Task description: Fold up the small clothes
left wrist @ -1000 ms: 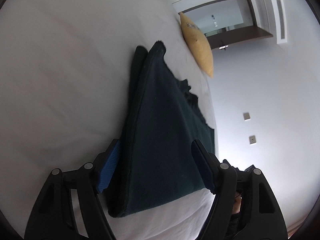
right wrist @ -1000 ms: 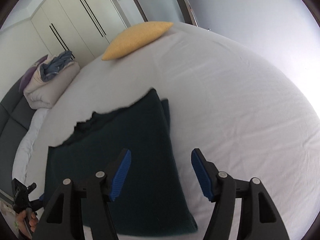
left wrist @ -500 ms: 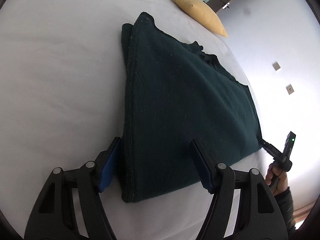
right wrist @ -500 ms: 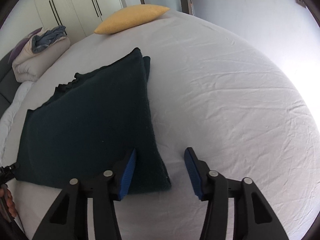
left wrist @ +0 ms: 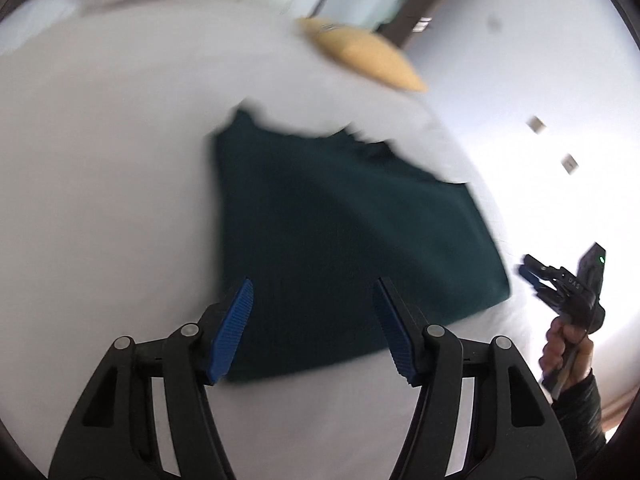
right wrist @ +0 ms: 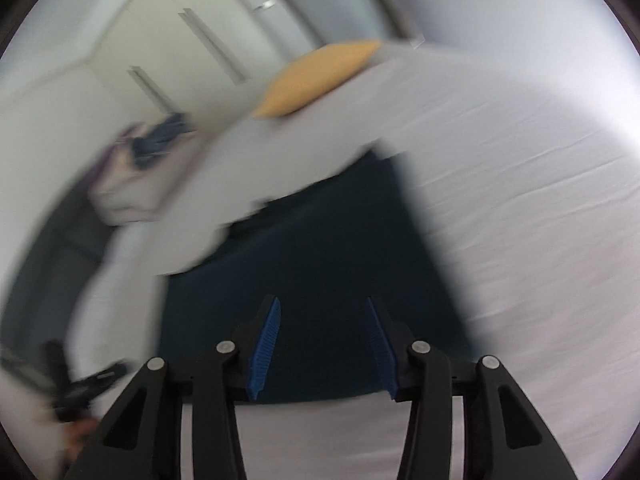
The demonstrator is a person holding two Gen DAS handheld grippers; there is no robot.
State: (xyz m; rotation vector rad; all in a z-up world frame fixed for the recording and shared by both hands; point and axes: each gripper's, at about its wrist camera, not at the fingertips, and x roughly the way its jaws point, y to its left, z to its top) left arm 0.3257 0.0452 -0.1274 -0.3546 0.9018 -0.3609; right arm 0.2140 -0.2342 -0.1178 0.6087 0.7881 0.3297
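A dark green folded garment point(left wrist: 336, 240) lies flat on the white bed point(left wrist: 100, 200). My left gripper point(left wrist: 314, 328) is open and empty, above the garment's near edge. The right gripper shows in the left wrist view point(left wrist: 560, 284) at the right, off the garment's corner, held in a hand. In the right wrist view the garment point(right wrist: 320, 248) fills the middle, and my right gripper point(right wrist: 324, 344) is open and empty over its near edge. The left gripper shows blurred at the lower left point(right wrist: 80, 388). Both views are motion-blurred.
A yellow pillow point(left wrist: 364, 56) point(right wrist: 320, 76) lies at the bed's far end. A pile of bedding point(right wrist: 136, 176) sits at the left by white wardrobes point(right wrist: 168, 48). A white wall point(left wrist: 540, 80) lies to the right of the bed.
Both grippers have pulled back and up from the garment's edge. The garment now lies flat, free of either gripper. The right gripper's jaws have narrowed a little.
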